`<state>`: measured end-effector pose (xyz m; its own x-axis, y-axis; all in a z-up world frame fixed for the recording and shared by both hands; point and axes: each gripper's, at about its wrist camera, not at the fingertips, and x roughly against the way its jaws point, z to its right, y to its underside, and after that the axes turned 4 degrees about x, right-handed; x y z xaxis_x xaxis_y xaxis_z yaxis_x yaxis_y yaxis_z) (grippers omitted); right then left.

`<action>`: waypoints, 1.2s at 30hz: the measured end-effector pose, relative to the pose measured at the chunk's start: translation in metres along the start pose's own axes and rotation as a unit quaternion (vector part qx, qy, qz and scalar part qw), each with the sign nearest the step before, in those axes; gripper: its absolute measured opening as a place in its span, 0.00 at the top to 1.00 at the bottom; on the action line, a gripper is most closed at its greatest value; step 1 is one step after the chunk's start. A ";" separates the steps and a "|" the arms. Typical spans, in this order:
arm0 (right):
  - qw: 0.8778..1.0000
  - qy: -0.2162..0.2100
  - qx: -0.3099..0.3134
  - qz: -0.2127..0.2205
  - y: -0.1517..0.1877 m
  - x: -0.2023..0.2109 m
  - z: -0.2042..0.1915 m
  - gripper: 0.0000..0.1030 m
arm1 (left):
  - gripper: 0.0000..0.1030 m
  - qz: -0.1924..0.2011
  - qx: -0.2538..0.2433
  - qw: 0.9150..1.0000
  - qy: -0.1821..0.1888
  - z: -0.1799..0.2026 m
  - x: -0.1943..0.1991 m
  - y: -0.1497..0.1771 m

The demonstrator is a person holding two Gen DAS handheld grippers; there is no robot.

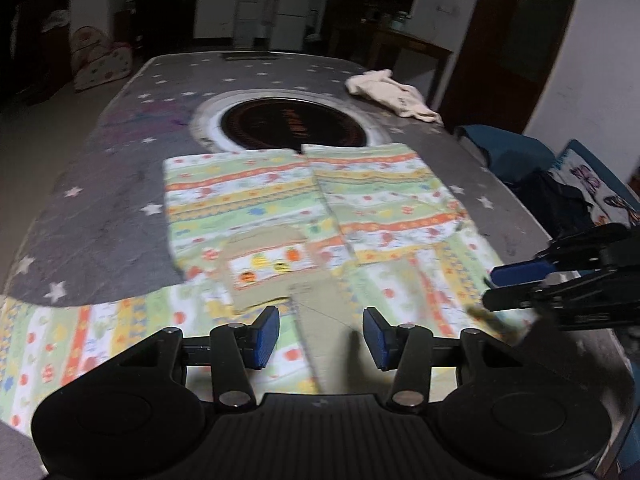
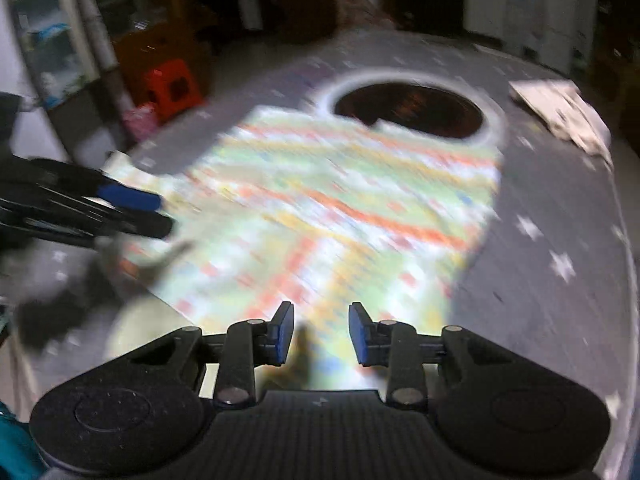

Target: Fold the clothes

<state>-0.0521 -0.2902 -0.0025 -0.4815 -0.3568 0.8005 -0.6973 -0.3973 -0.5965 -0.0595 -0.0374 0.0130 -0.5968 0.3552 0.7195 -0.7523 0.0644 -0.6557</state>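
Observation:
A striped, colourful patterned garment [image 1: 304, 216] lies spread on the grey star-print table, with a tan chest patch [image 1: 264, 268] and tan placket. It fills the middle of the blurred right wrist view [image 2: 344, 208]. My left gripper [image 1: 320, 336] is open and empty just above the garment's near part. My right gripper [image 2: 320, 334] is open and empty above the garment's near edge; it also shows at the right of the left wrist view [image 1: 516, 284]. The left gripper shows at the left of the right wrist view [image 2: 156, 212].
A round black cooktop [image 1: 292, 126] with a pale rim is set in the table [image 1: 100, 200] behind the garment. A cream garment [image 1: 392, 94] lies crumpled at the far right corner. Dark blue bags [image 1: 532, 176] stand beside the table's right edge. Furniture lines the dark room.

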 end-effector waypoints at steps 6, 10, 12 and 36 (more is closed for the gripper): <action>1.000 0.017 -0.019 0.003 -0.002 -0.005 0.018 0.71 | 0.53 -0.012 -0.016 1.000 0.020 0.014 -0.013 0.003; 0.999 0.027 -0.028 0.011 -0.013 -0.016 0.026 0.71 | 0.54 -0.023 -0.017 0.999 0.018 0.015 -0.021 0.006; 0.999 0.032 -0.032 0.015 -0.019 -0.021 0.030 0.71 | 0.54 -0.027 -0.015 0.999 0.016 0.013 -0.022 0.007; 1.000 0.003 -0.013 0.019 -0.013 -0.031 0.004 0.40 | 0.51 0.065 0.228 0.943 -0.233 -0.188 0.083 0.049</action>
<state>-0.0257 -0.2777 -0.0202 -0.5113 -0.3657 0.7777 -0.6916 -0.3621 -0.6250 -0.0935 0.1709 -0.0026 -0.6705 -0.1233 0.7316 -0.6427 -0.3961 -0.6558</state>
